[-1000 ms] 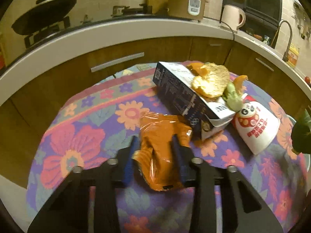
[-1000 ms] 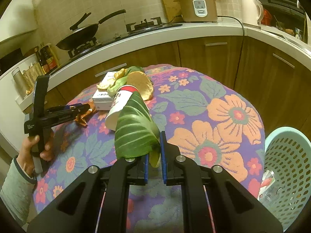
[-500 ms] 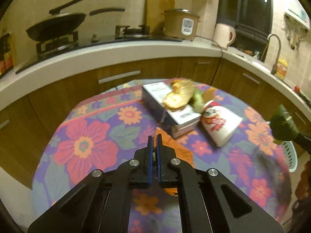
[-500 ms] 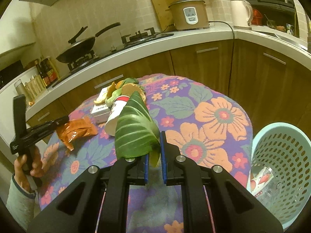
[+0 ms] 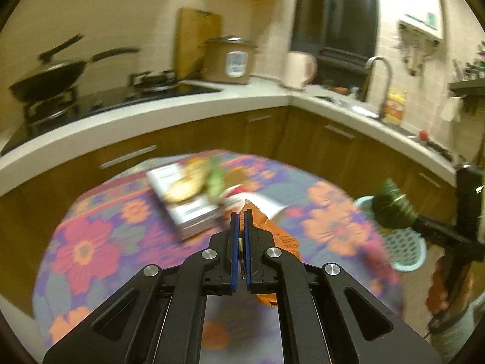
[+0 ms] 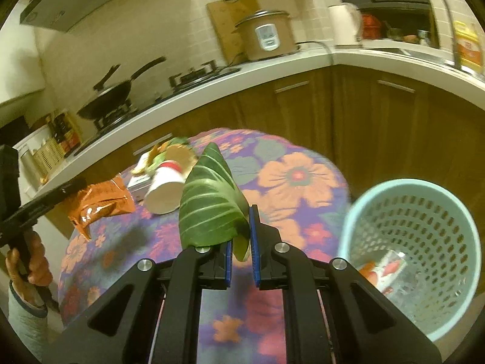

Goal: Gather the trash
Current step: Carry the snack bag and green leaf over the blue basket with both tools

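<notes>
My left gripper point(image 5: 239, 212) is shut on an orange snack wrapper point(image 5: 277, 236) that hangs above the flowered table point(image 5: 91, 242); the wrapper point(image 6: 101, 203) also shows at the left of the right wrist view. My right gripper point(image 6: 241, 212) is shut on a folded green leaf point(image 6: 209, 206), held over the table's right side. A light blue basket point(image 6: 418, 242) stands beside the table at lower right, with a crumpled packet point(image 6: 383, 270) inside. In the left wrist view the leaf point(image 5: 392, 207) hangs over the basket point(image 5: 406, 251).
On the table lie a white box point(image 5: 185, 206) topped with peels and greens, and a tipped paper cup point(image 6: 165, 188). A kitchen counter point(image 6: 272, 69) with a wok, rice cooker, kettle and sink curves behind. A person's hand point(image 6: 28, 257) grips the left tool.
The left gripper closed on the orange wrapper and lifted it off the table, moving right. The right gripper carried the leaf right, closer to the basket.
</notes>
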`<state>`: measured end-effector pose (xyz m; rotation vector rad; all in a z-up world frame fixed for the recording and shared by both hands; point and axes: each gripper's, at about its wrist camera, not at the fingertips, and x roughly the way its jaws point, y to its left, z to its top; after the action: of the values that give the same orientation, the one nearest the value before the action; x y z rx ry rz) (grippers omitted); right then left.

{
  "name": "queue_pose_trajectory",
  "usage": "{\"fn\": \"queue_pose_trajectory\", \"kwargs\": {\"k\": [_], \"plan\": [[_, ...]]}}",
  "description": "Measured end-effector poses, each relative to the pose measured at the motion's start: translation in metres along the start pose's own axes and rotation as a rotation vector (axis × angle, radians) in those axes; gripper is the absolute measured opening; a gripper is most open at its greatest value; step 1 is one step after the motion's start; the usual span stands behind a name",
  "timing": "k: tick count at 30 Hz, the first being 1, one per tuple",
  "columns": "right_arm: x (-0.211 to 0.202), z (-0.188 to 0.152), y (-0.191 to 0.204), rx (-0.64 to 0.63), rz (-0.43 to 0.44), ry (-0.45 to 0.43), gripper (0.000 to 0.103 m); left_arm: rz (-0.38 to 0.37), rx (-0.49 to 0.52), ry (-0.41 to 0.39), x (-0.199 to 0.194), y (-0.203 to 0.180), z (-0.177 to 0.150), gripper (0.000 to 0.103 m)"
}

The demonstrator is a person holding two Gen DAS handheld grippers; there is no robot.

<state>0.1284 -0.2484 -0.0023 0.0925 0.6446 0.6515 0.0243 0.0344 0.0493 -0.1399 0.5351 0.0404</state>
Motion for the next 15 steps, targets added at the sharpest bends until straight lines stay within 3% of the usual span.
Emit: {"fn": "queue_pose_trajectory", "kwargs": {"k": [4, 8, 15], "plan": [[-0.016, -0.007, -0.041, 0.073, -0.053, -0.022, 0.008, -0.151, 0.042, -0.014, 0.016, -0.054, 0.013, 0.001], [-0.031, -0.018, -0.082, 0.137, -0.117, -0.036, 0.008, -0.251, 0.108, 0.022, 0.048, -0.112, 0.018, 0.001], [-0.042, -0.043, -0.146, 0.246, -0.238, -0.001, 0.008, -0.341, 0.162, 0.095, 0.11, -0.192, 0.014, 0.002]]}}
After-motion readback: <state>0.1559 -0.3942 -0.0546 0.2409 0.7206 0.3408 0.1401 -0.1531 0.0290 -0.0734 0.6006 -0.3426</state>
